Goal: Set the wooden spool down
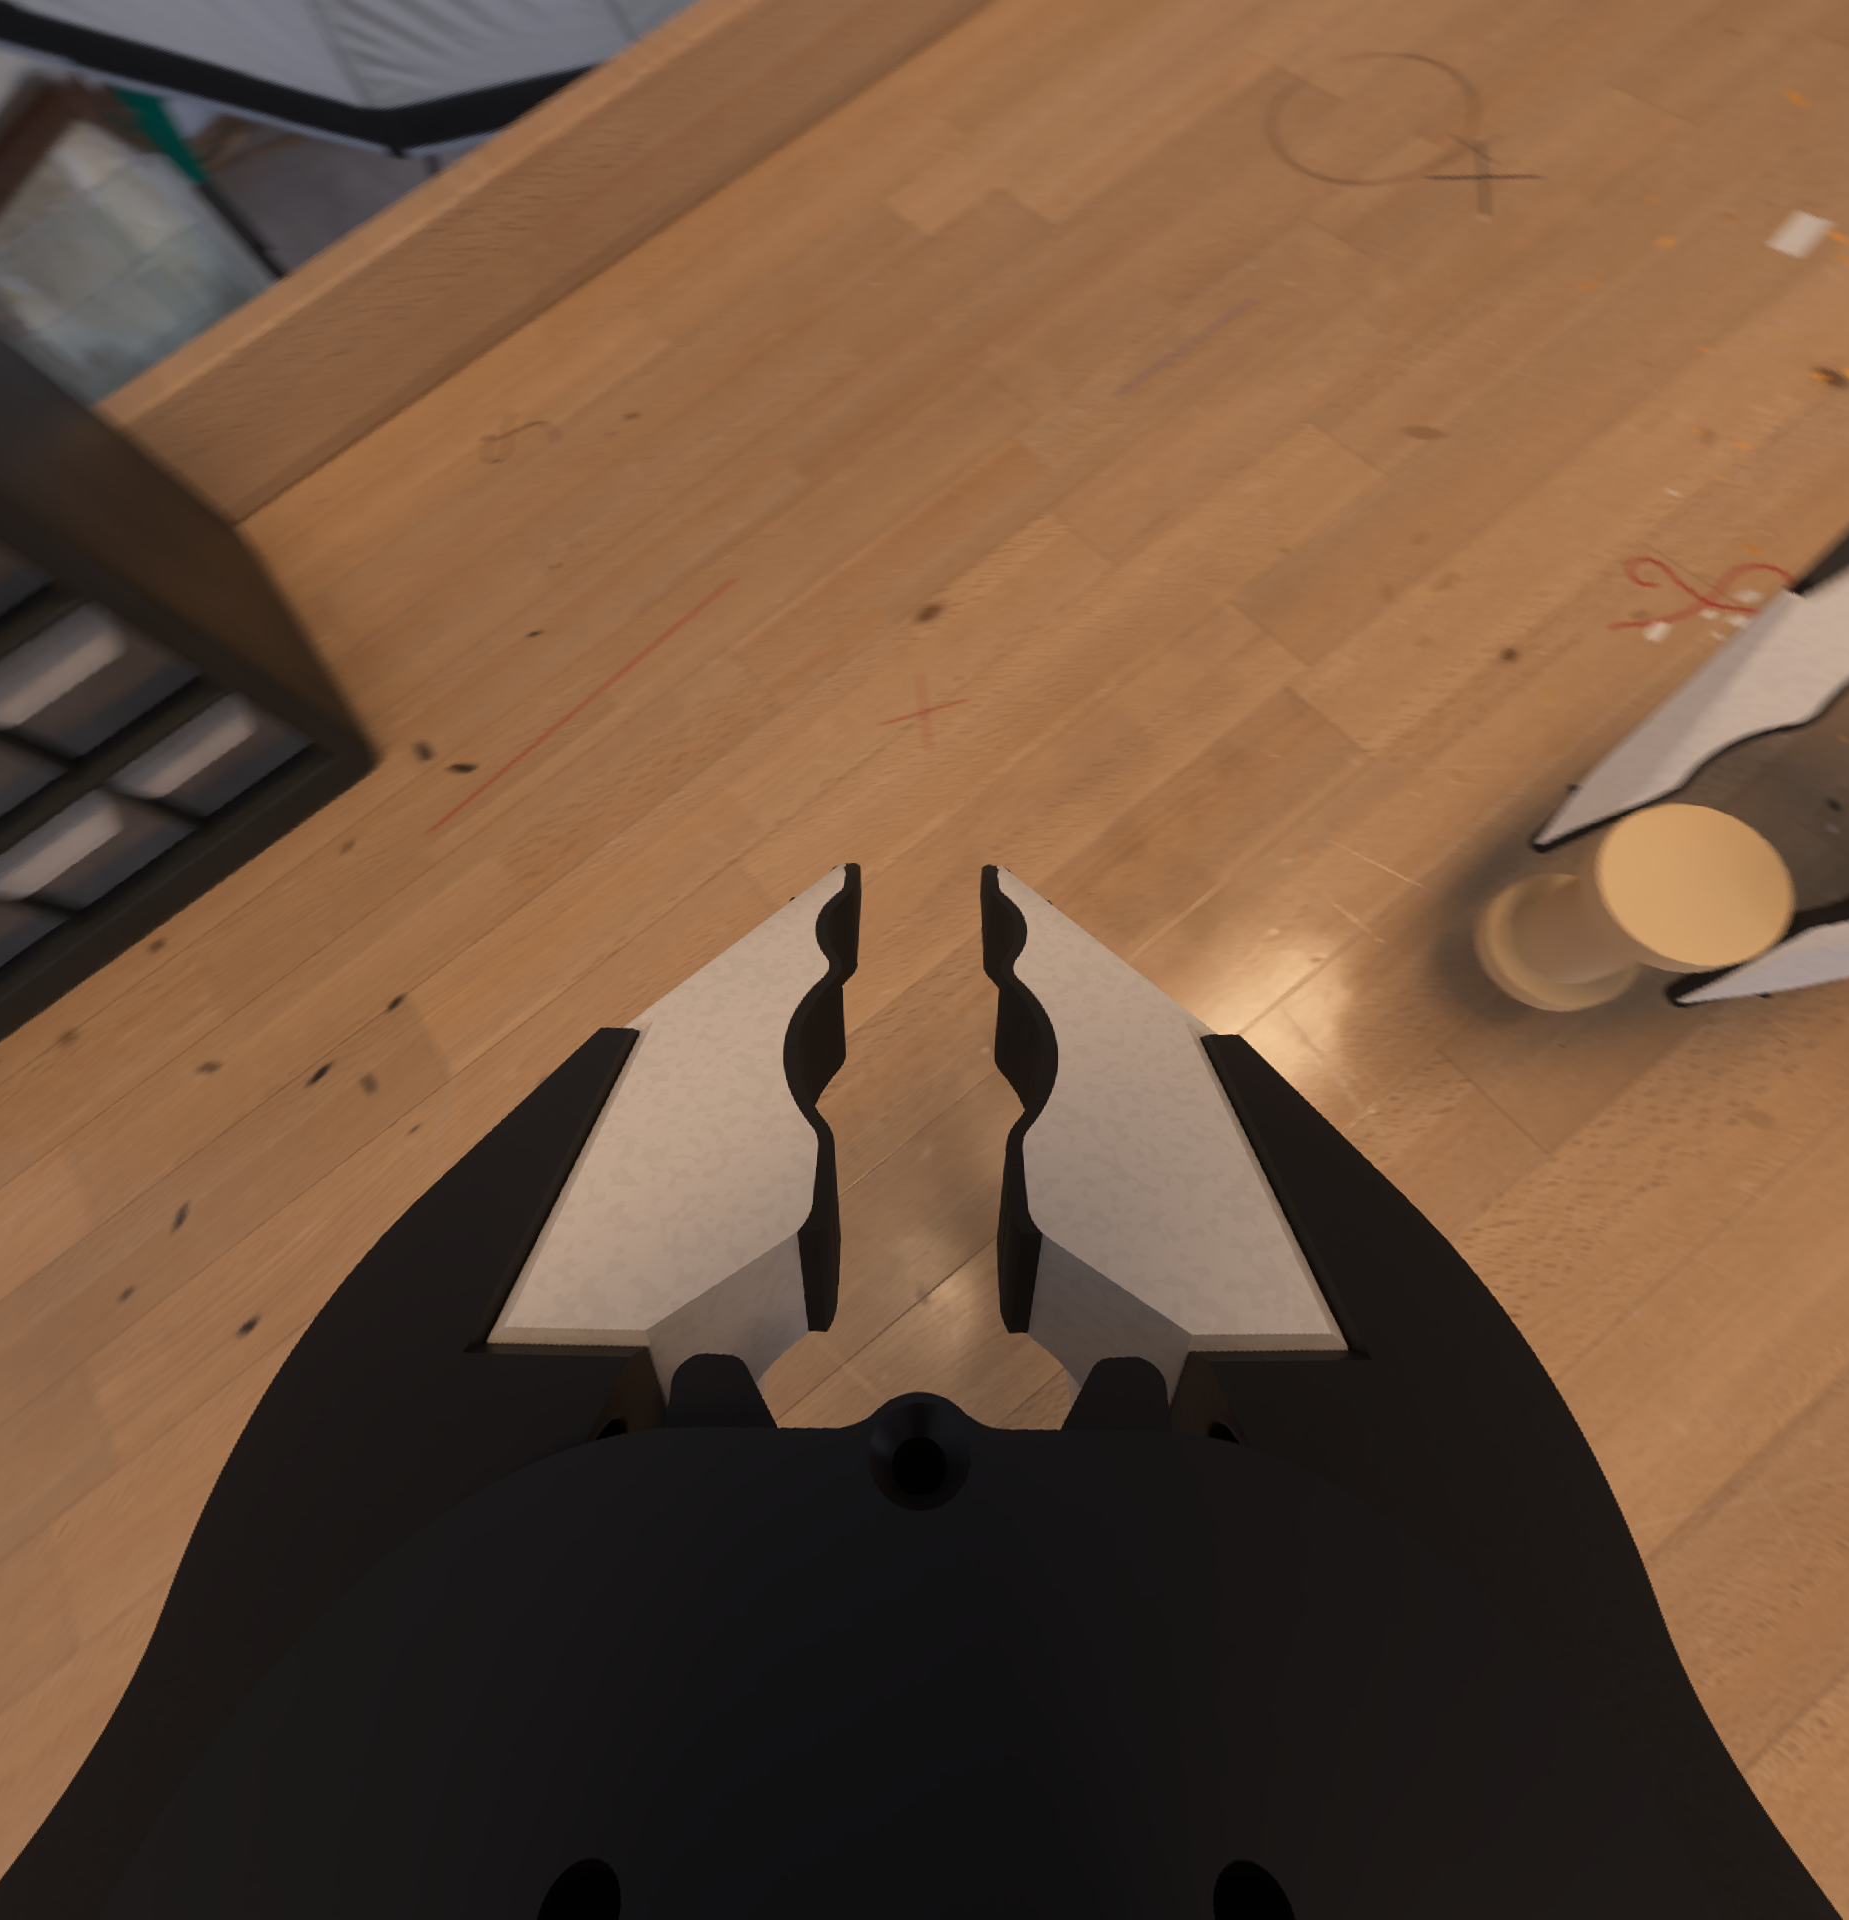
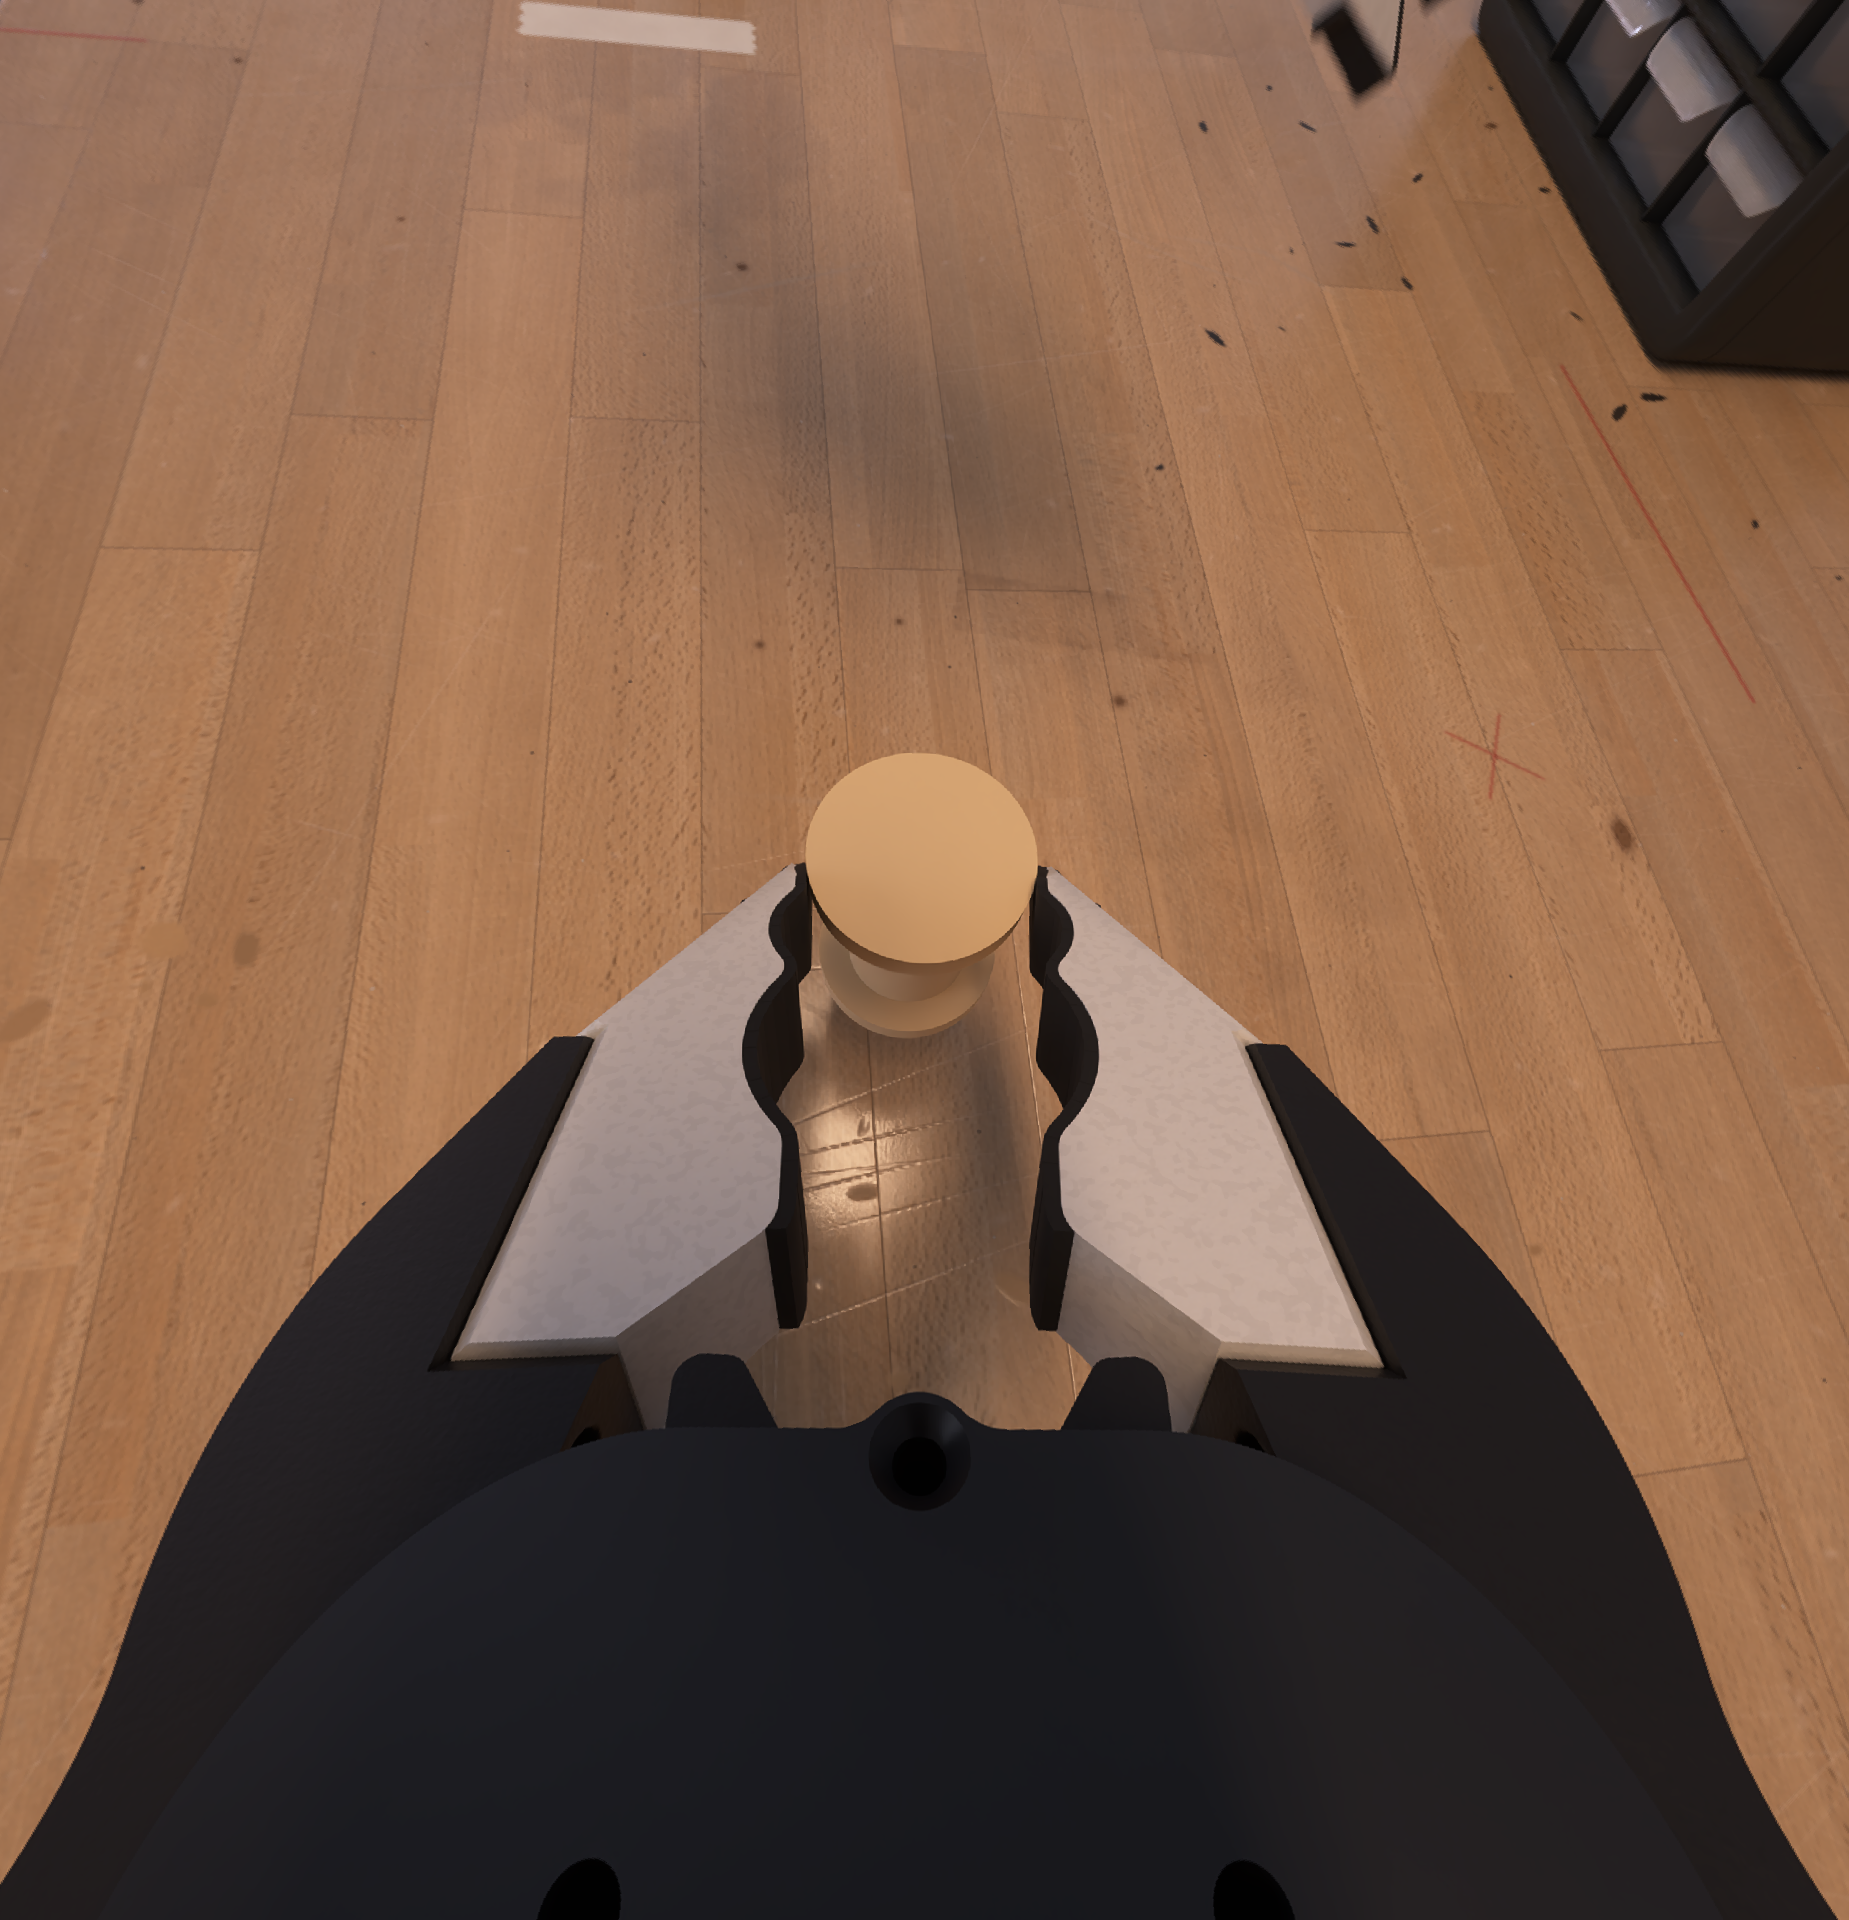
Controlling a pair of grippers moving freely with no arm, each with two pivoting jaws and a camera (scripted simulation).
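Spool [image 2: 920, 894] held upright at tips of right tongs [image 2: 920, 883], low over tabletop [image 2: 380, 520] for flat landing. Left tongs [image 1: 920, 883] narrow, empty, spool at 3 o'clock.

**Count on the bench**

I count two grippers, left [image 1: 920, 878] and right [image 2: 920, 883], one spool [image 2: 920, 862], one drawer cabinet [image 2: 1730, 177], one strip of tape [image 2: 634, 26] and one table [image 2: 380, 520].

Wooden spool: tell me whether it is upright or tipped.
Upright. The wooden spool shows its round top flange above its lower one between the right tongs; whether it touches the table is unclear.
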